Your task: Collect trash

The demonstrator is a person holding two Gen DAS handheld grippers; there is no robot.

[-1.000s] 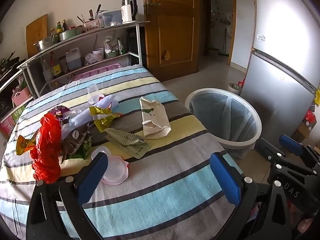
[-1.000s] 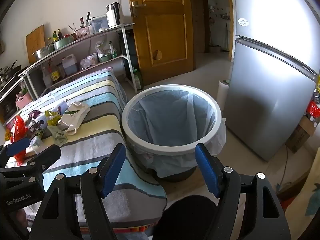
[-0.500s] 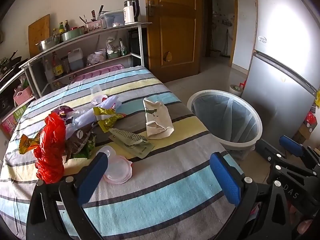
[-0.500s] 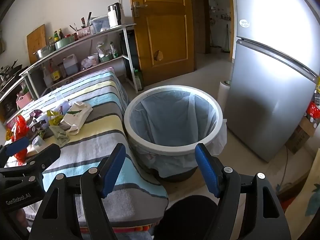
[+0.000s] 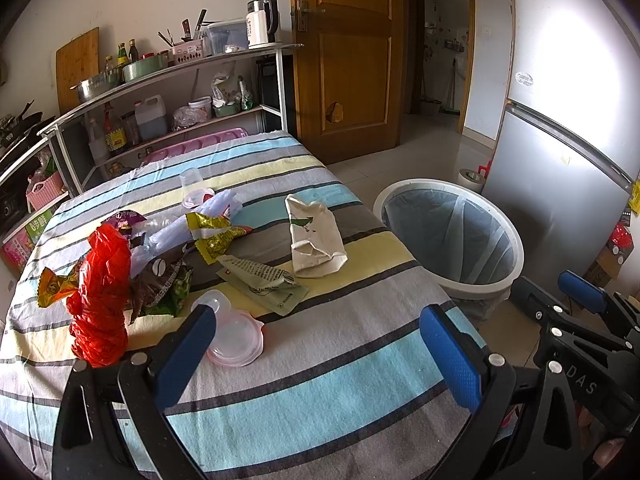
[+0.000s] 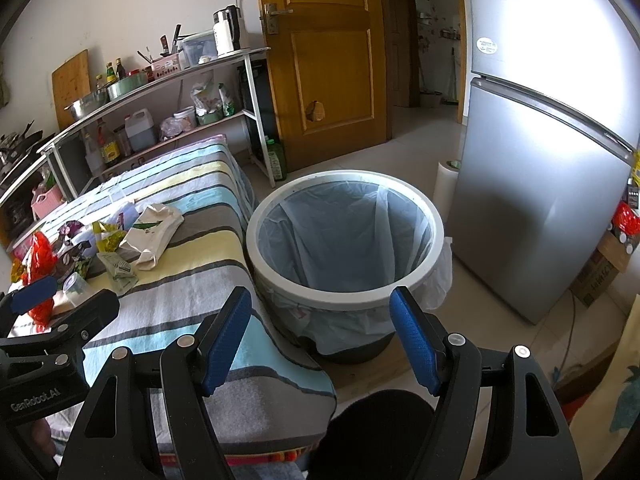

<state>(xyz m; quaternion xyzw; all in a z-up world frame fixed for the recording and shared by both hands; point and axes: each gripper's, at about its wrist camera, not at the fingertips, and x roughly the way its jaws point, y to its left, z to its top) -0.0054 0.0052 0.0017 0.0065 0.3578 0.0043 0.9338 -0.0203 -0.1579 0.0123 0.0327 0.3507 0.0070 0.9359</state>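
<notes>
- Since the earlier frame, both tools have drawn slightly back; the litter has not shifted on the counter point(image 5: 328, 380).
- Red bag point(image 5: 100, 296): leftmost, farthest from the bin point(image 6: 344, 240).
- Wrappers point(image 5: 212, 232) and clear lids point(image 5: 236, 336): mid-counter, nearer the bin.
- Cream pouch point(image 5: 316, 236): closest to the bin.
- Left tool point(image 5: 316, 344): spread, empty, short of the lids.
- Right tool point(image 6: 320, 336): spread, empty, facing the bin.
- Advice: probably pinch crumpled edges and lift clear before swinging binward.
</notes>
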